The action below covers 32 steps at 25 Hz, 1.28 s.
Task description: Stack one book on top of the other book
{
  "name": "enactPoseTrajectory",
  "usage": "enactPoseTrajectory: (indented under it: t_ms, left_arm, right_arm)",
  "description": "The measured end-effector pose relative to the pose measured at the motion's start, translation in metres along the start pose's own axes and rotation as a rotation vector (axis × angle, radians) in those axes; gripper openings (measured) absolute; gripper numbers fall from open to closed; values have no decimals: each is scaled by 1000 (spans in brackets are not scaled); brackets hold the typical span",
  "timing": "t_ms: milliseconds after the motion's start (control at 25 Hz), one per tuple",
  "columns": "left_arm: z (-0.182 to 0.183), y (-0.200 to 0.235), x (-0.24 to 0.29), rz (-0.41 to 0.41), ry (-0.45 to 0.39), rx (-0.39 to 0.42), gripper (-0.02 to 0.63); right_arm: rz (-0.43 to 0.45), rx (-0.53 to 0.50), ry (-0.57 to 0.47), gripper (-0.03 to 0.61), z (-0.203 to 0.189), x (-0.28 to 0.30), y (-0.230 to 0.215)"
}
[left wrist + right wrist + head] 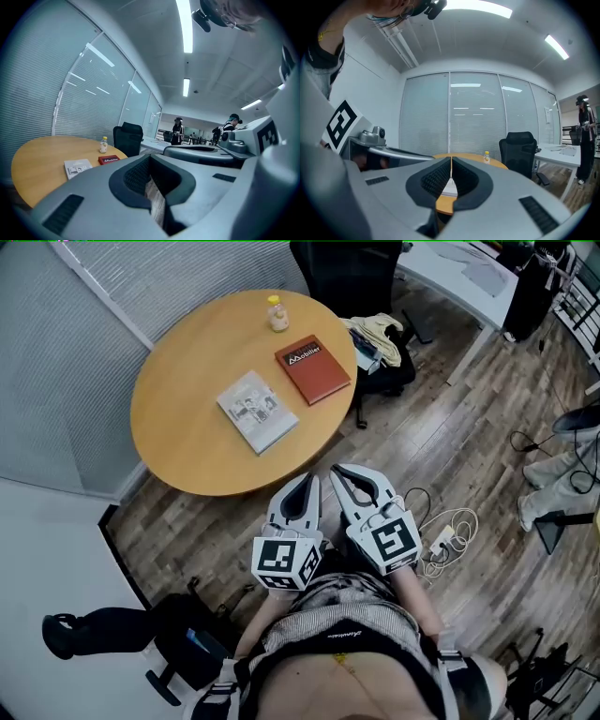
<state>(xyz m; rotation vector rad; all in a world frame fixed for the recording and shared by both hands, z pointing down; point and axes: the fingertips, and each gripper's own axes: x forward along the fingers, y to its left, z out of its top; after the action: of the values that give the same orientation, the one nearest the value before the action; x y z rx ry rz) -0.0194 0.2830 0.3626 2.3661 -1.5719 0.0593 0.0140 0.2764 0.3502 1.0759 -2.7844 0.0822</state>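
- My left gripper has its jaws pressed together with nothing between them; through the slit I see only floor.
- My right gripper is pressed together as well and holds nothing.
- Both grippers sit side by side close to my body, short of the near edge of the round wooden table, over the plank floor.
- The red book lies flat near the table's far right edge.
- The grey-white book lies flat just beside it, nearer the middle, with a narrow gap between them; neither lies on the other.
- A small yellow-capped bottle stands upright beyond the red book.
- A black office chair stands behind the table.
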Motion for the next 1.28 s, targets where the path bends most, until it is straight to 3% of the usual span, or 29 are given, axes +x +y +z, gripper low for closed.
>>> enactPoseTrajectory:
  t_ms: [560, 800, 1120, 1280]
  left_arm:
    - [44, 8, 116, 92, -50, -6, 20]
    - [50, 6, 144, 128, -51, -5, 20]
    - [52, 6, 165, 171, -55, -13, 20]
    - [53, 3, 174, 182, -50, -16, 20]
  right_arm:
    - [113, -31, -46, 24, 30, 56, -106]
    - [158, -57, -54, 25, 32, 66, -133]
    - [185, -14, -46, 24, 30, 73, -154]
    - [203, -53, -52, 24, 27, 73, -167]
